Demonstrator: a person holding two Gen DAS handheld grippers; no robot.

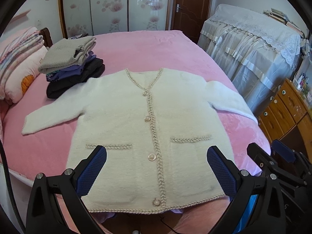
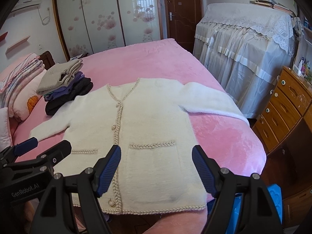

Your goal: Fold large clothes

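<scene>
White cardigan (image 1: 136, 120) is lying flat and face up on the pink bed (image 1: 152, 46), buttoned, both sleeves spread out to the sides, hem toward the near bed edge. No fold is showing on it yet, so this garment is looking unstarted. A stack of folded clothes (image 1: 72, 66) is sitting at the far left near the pillows (image 1: 17, 66), just beside the cardigan's left shoulder, so earlier pieces are looking done. Left to do, by my read: sleeves in, body folded, then onto the stack.

Left gripper (image 1: 156, 154) is hovering over the lower front with jaws standing apart, nothing between the pads. Right gripper (image 2: 156, 154) is hovering over the right pocket (image 2: 154, 156), jaws also wide apart and empty. Neither one is touching the fabric as far as I can tell. In the right wrist view the left gripper is sitting close beside the right one, low on the left.

Edges: hem is lying right along the near bed edge, slightly overhanging it. Right sleeve (image 2: 210, 103) is reaching toward the right bed edge, its cuff seeming to hang just over it, near a cloth-covered piece of furniture (image 2: 243, 58) and a wooden drawer unit (image 2: 282, 113). Left sleeve (image 1: 50, 115) is lying fully on the bed.

Open room: plenty of bare pink cover beyond the collar and at the left of the body. Right side is tighter, with furniture near the bed.
</scene>
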